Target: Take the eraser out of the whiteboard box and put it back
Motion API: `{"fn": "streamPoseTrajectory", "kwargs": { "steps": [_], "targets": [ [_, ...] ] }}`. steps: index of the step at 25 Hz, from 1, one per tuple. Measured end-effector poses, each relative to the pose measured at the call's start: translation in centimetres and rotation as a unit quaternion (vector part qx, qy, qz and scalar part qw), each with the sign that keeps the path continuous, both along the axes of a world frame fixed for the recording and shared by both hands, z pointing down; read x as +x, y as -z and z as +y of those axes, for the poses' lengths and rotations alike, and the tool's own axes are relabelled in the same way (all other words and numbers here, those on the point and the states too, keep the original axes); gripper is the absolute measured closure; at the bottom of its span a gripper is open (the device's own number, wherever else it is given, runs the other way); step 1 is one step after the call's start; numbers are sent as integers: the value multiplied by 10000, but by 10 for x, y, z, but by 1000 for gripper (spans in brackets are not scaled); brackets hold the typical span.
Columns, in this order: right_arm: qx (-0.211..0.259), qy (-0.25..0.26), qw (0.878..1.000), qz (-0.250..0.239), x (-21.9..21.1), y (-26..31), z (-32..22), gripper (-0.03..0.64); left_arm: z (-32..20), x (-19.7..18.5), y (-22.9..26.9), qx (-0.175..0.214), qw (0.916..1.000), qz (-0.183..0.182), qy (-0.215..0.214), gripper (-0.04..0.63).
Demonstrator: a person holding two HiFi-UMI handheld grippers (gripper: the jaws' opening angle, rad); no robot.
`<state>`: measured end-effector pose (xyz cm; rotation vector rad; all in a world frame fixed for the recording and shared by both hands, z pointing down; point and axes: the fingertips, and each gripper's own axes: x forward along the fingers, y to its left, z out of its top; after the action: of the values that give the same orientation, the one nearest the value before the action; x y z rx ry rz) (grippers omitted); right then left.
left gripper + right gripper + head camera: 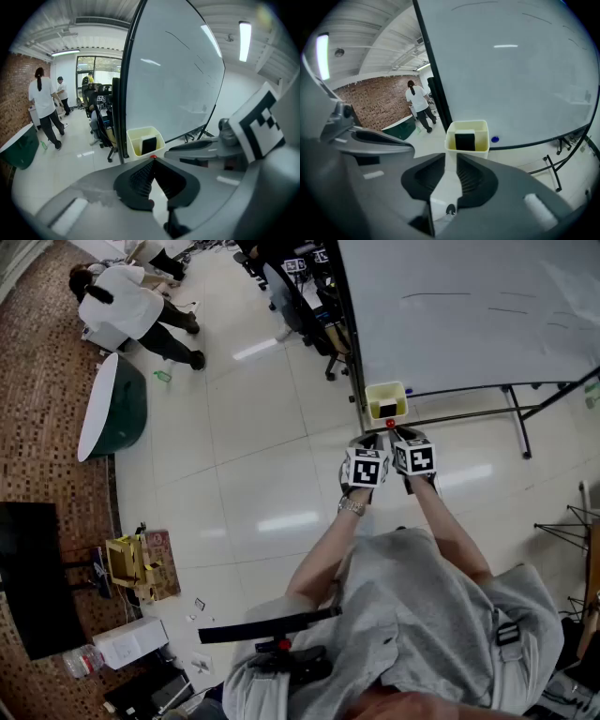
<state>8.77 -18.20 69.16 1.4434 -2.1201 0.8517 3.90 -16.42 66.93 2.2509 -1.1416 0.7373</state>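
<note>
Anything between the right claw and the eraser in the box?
Nothing visible. The eraser stands upright in the open-topped box, straight ahead of the right claw, whose jaws are slightly apart and empty. Only open space lies between them.

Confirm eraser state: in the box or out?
In. The eraser stands upright inside the box, its dark face showing between the walls in both gripper views.
</note>
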Motion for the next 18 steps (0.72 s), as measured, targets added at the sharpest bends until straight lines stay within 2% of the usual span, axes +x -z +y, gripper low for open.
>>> {"fn": "streamPoseTrajectory", "kwargs": {
  "steps": [2,4,8,11,15,18],
  "targets": [
    [-147,-135,9994,279,-3,-10,-24,431,-19,-12,2,31,10000,22,-9,591],
    [-228,-272,9986,390,-9,-20,-47,365,-36,-27,2,18,10000,53,19,591],
    [-442,-563,9962,491,-10,-37,-75,331,-56,-48,-6,-62,9999,111,77,591],
    [-735,-570,9946,452,-9,-53,-84,308,-65,-52,-16,-187,9997,123,106,591],
    [-928,-433,9935,504,-13,-71,-86,310,-75,-50,-17,-221,9995,161,132,591],
    [-1209,-290,9922,132,-31,-71,-80,342,-91,-51,-8,-150,9995,179,193,591]
  ]
}}
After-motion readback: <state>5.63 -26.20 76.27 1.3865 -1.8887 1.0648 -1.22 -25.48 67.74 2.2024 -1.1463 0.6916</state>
